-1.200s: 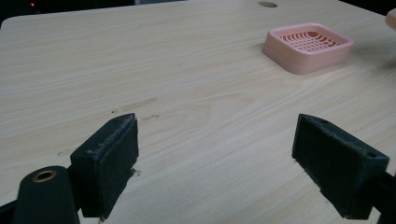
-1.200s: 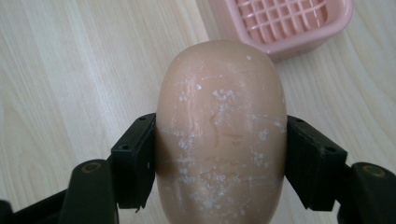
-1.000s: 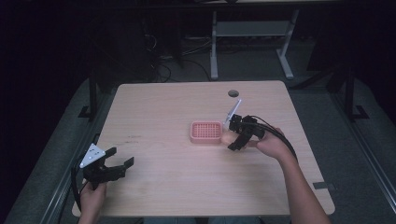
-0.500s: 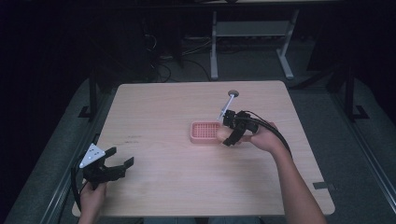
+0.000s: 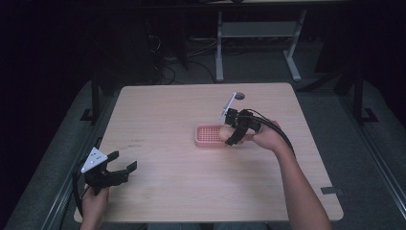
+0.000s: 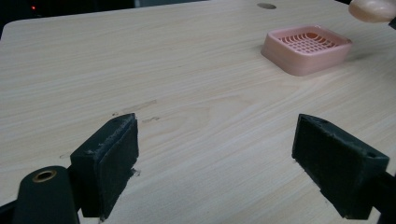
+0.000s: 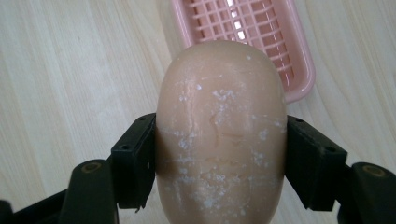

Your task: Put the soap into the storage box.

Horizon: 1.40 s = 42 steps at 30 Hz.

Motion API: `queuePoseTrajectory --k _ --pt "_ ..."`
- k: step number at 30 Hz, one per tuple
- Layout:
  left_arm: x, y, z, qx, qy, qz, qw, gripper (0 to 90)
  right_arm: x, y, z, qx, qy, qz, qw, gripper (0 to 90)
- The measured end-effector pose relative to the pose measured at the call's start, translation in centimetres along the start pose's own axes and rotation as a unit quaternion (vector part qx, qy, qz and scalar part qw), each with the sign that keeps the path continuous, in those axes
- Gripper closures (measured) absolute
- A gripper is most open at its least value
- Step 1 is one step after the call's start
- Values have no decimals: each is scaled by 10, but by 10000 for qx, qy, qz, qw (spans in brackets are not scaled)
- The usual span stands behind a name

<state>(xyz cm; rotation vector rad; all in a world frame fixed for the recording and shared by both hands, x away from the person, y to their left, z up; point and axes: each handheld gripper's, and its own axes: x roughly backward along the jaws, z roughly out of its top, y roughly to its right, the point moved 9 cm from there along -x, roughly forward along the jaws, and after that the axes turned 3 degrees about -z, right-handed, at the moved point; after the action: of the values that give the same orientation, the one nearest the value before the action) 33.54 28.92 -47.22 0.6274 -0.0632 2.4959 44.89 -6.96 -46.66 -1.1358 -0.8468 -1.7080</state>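
Observation:
A pink slotted soap dish (image 5: 207, 136) (image 6: 306, 49) (image 7: 243, 23) lies right of the table's middle. My right gripper (image 5: 229, 134) (image 7: 222, 158) is shut on a tan oval bar of soap (image 5: 223, 132) (image 7: 222, 135), which hangs over the dish's right end. The soap's surface is flecked with white. The soap (image 6: 373, 9) also peeks in at the top right of the left gripper view. My left gripper (image 5: 123, 160) (image 6: 217, 163) stands open low over the table's near left part, nothing between its pads.
The wooden table (image 5: 172, 115) has a round cable hole (image 5: 239, 96) (image 6: 266, 5) near its far edge. A dark tape strip (image 5: 332, 190) sits at the near right corner. Behind the table stand a white desk frame (image 5: 258, 33) and floor cables.
My right gripper has carried the soap left and slightly farther away, from beside the dish to over its right end. The left gripper has stayed put.

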Motion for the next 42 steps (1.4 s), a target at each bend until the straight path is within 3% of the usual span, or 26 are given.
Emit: queuePoseTrajectory --k 5,16,24,28,33,36,42 --pt "0 1 0 1 -6 -4 10000 143 1 4 4 55 -88 -54 9999 320" --pt "-1 1 0 20 -2 -2 10000 143 7 8 26 213 41 -46 9998 320" --pt "-1 1 -1 24 -15 -7 10000 143 -13 12 28 189 -95 64 9998 320" --pt "-2 1 -1 20 -23 -10 10000 143 -19 15 33 156 -40 84 9998 320" --pt "-1 0 -1 -17 -53 -11 10000 143 -20 13 46 342 -175 33 9993 320" --pt "-2 1 0 31 0 -13 10000 143 -18 11 55 352 -10 85 9993 320" --pt "-2 1 -1 20 -9 -28 10000 143 -33 11 54 415 -200 10 9989 319"
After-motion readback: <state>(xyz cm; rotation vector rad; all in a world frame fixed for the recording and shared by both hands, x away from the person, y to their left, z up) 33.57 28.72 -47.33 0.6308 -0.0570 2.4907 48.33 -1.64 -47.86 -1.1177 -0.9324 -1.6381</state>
